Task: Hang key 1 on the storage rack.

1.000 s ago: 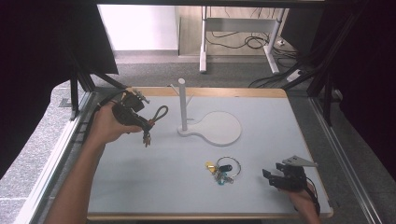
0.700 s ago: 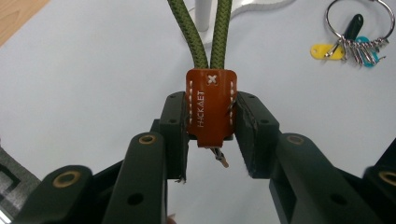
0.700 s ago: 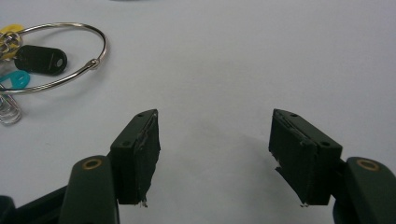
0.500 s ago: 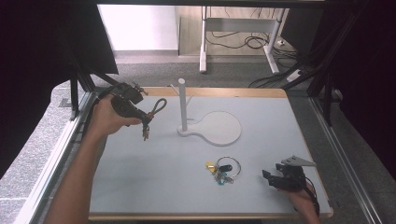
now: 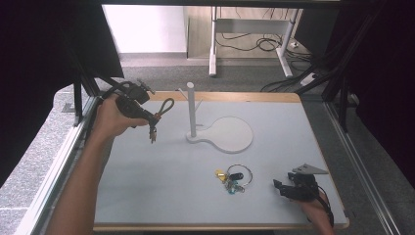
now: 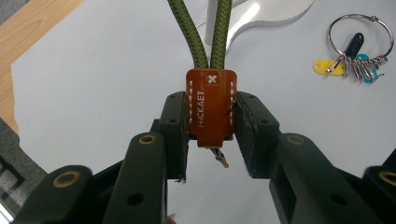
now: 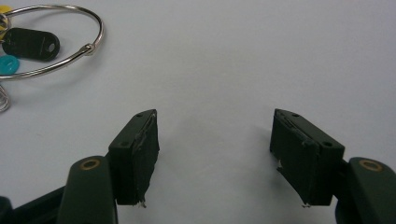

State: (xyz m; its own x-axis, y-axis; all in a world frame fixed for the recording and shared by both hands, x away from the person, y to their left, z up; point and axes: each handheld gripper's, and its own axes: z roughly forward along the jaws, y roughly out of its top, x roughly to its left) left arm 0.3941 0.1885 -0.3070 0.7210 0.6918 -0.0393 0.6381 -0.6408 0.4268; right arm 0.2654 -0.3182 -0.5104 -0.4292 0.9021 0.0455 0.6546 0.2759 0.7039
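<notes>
The left gripper (image 6: 211,135) is clamped on the orange leather tab (image 6: 211,106) of an olive-green braided cord loop (image 5: 165,106), holding it in the air to the left of the white peg stand with a round flat base (image 5: 192,111), near that stand's post. The right gripper (image 7: 215,156) has its jaws spread wide and empty, resting low over the pale grey table mat (image 5: 161,166), well in front of the stand. A metal key ring with coloured tags (image 5: 234,177) lies in front of the stand's base.
</notes>
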